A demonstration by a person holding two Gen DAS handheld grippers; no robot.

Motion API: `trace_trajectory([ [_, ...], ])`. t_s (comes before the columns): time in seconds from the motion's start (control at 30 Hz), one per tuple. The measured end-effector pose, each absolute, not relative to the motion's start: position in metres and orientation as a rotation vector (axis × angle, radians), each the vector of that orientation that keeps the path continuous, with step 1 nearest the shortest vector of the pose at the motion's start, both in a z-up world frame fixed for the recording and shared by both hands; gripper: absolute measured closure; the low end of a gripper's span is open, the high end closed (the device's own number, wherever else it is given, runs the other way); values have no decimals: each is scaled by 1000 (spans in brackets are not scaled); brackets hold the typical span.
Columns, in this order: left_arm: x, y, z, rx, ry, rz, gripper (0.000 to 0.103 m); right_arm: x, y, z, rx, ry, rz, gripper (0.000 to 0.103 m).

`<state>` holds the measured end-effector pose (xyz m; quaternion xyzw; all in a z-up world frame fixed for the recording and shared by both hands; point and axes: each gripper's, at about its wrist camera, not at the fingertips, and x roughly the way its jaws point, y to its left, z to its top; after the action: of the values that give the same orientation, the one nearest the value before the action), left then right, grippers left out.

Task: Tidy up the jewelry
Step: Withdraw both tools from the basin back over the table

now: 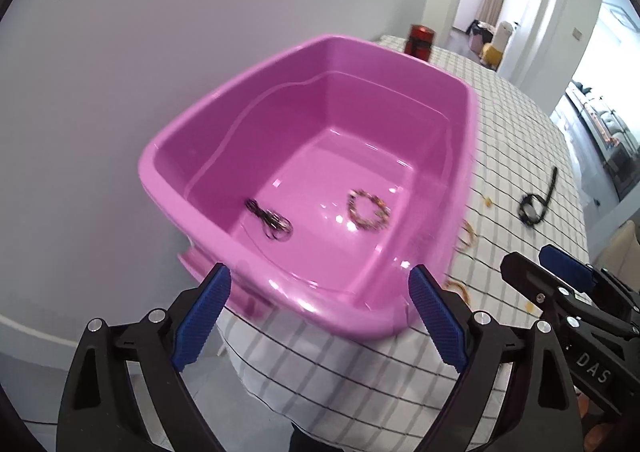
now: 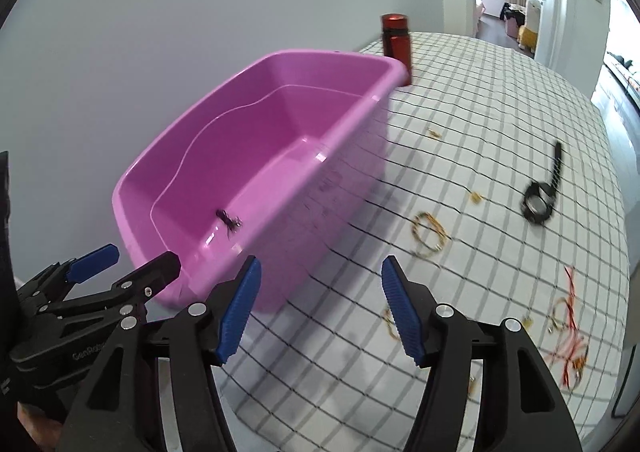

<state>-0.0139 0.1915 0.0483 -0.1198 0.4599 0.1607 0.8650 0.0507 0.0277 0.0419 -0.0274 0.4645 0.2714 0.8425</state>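
Left wrist view. We look down into the pink tub (image 1: 472, 156), which fills the centre of the frame on the checked bench (image 1: 520, 124). Two pieces already lie on its floor: a dark tangled chain (image 1: 272, 218) at lower left and a beaded bracelet (image 1: 368, 210) to its right. Our left tongs (image 1: 320, 316) stand wide at the bottom of the frame, nothing between the blue pads, hanging over the tub's near rim. The right tongs (image 1: 556, 264) enter at lower right. A black watch (image 1: 534, 206) lies on the bench at right.

Right wrist view. Our right tongs (image 2: 320, 304) are open and empty, straddling the tub's near corner and bare cloth. The tub (image 2: 256, 212) sits left of centre; the left tongs (image 2: 132, 260) show at lower left, also parted. Loose pieces lie right of the tub: a gold bracelet (image 2: 430, 232) right of centre, the watch (image 2: 540, 198) farther right with its strap running up toward the top of the frame, a red and gold tangle (image 2: 568, 336) at lower right, and a small gold loop (image 2: 390, 322) touching the inner edge of the right pad in the picture. A red jar (image 2: 396, 40) stands beyond the tub.

Judgement: the remaining jewelry all lies on the right tongs' side, so that hand is nearer; the gold loop is closest.
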Motion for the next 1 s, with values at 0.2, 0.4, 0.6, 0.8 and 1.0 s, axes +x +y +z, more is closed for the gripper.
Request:
trace_trajectory([
  [0.2, -39, 143, 52, -249, 933, 317, 11, 21, -38, 47, -35, 964, 531, 41],
  [0.4, -59, 79, 45, -251, 949, 272, 10, -8, -118, 47, -14, 961, 477, 40],
  [0.6, -82, 16, 33, -254, 966, 235, 9, -36, -193, 38, -9, 966, 441, 40],
  [0.8, -102, -37, 22, -223, 995, 218, 7, -56, -251, 24, 3, 969, 419, 39],
  [1.0, -107, -57, 11, -198, 1041, 207, 7, -62, -291, 7, 61, 974, 378, 39],
])
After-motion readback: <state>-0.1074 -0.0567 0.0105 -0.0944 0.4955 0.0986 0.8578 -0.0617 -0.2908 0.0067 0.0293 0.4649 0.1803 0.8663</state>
